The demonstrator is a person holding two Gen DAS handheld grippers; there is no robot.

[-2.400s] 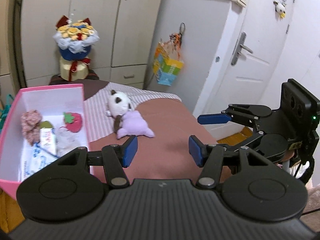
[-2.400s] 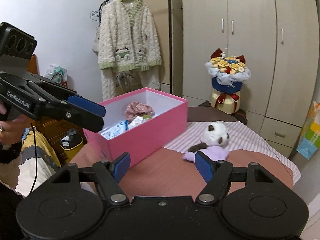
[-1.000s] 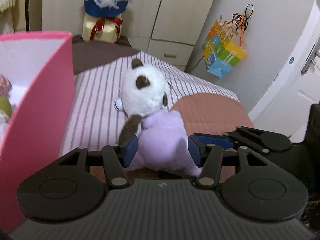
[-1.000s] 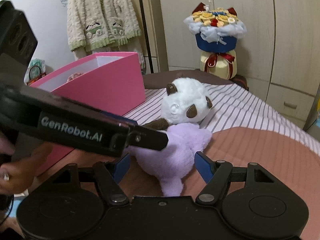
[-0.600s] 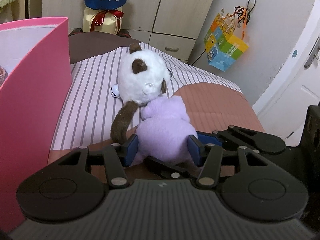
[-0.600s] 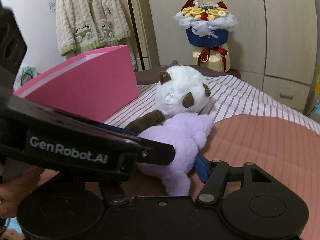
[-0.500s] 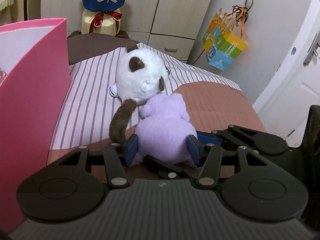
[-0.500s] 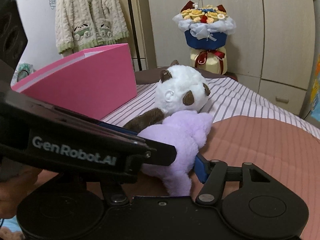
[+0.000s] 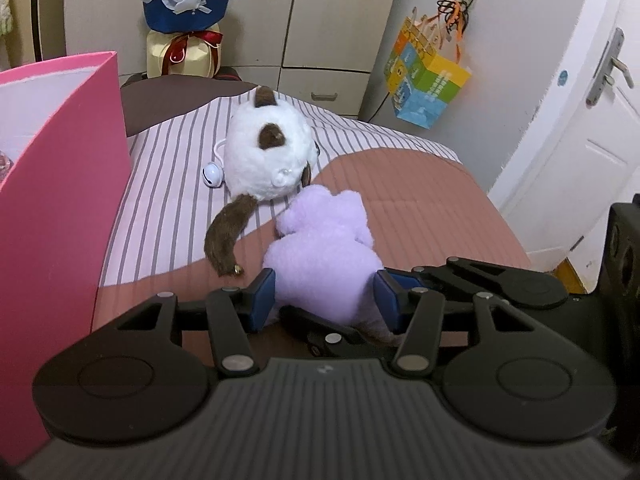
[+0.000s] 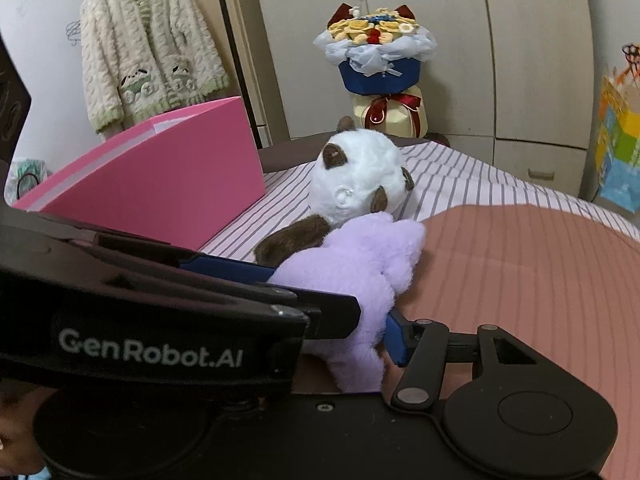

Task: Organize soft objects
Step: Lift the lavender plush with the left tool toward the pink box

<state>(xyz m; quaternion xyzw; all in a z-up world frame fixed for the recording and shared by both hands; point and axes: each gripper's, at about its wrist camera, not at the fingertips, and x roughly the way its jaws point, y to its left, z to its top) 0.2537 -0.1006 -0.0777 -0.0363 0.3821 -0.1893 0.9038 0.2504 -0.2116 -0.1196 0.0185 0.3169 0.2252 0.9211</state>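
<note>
The plush toy (image 9: pixel 320 248) lay on the bed (image 9: pixel 432 200), its long axis running from the purple body nearest my cameras up to the white head at about eleven o'clock in the left wrist view, so the head pointed away from me toward the wardrobe (image 9: pixel 344 12). One brown arm trailed off toward seven o'clock from the head, and a small bell (image 9: pixel 212 176) sat just beside the head at nine o'clock. I had the left gripper (image 9: pixel 325 295) partly closed around the lower end of the purple body, both blue pads pressed against the fur on either side. The right gripper (image 10: pixel 336 312) came in from three o'clock in that same view; its jaws had just been closing with the same purple end between them, and in the right wrist view its right pad touched the fur, while the left gripper's arm hid the other pad, so I could not tell whether it fully gripped. The pink box (image 9: pixel 60 184) stood near the toy at nine o'clock, apart from it. Beyond the head, at twelve o'clock, a flower bouquet (image 9: pixel 186 12) stood against the wardrobe, and a colourful paper bag (image 9: pixel 428 76) hung on the wall at two o'clock.
</note>
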